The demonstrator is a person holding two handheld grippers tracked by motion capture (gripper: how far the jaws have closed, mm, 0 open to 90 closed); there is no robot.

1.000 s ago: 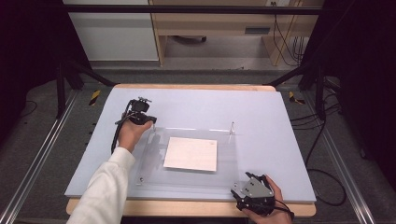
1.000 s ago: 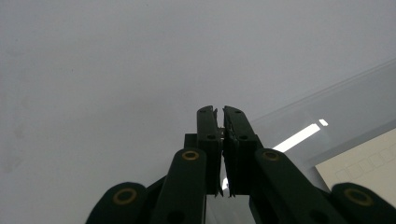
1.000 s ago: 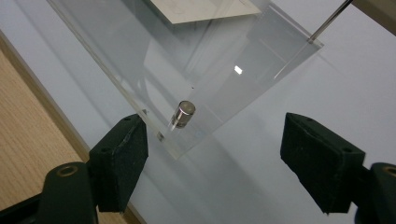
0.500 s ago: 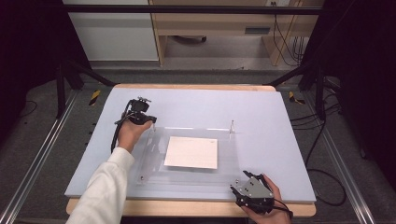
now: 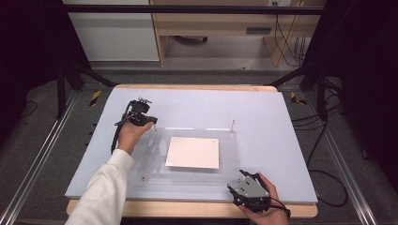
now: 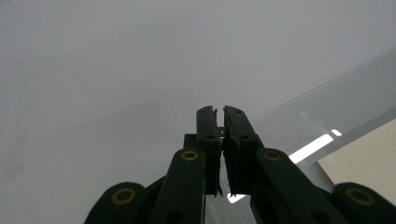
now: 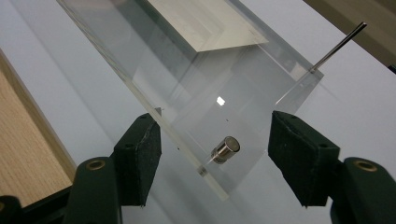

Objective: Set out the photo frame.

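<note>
1. Acrylic plate (image 5: 187, 157), clear and flat, lies in the middle of the pale blue mat (image 5: 281, 117) in the high view, with a white paper sheet (image 5: 193, 153) showing through it or lying on it, can't tell which.

2. Left gripper (image 5: 139, 114) sits at the plate's far left corner, held by the left hand (image 5: 129, 136) with a white sleeve (image 5: 101, 194) trailing down to the bottom edge of the high view.

3. In the left gripper view the left gripper's jaws are clenched nearly together, just a thin slit between the tips. There's something small and pale pinched in that slit, too small to say what it is. The plate's edge runs off to the right of the jaws there.

4. Right gripper (image 5: 248, 188) is down at the plate's near right corner, held by the right hand (image 5: 267, 206) right by the wooden table edge (image 5: 187, 208).

5. In the right gripper view the right gripper's jaws are spread wide, one on each side of the plate's corner, not touching it as far as I can see.

6. Between those spread jaws there's a small metal cylinder (image 7: 225, 149) lying tilted at the plate's corner.

7. Thin metal pin (image 7: 337, 45) stands up at the plate's next corner; you can spot it in the high view too, at the far right corner.
</note>
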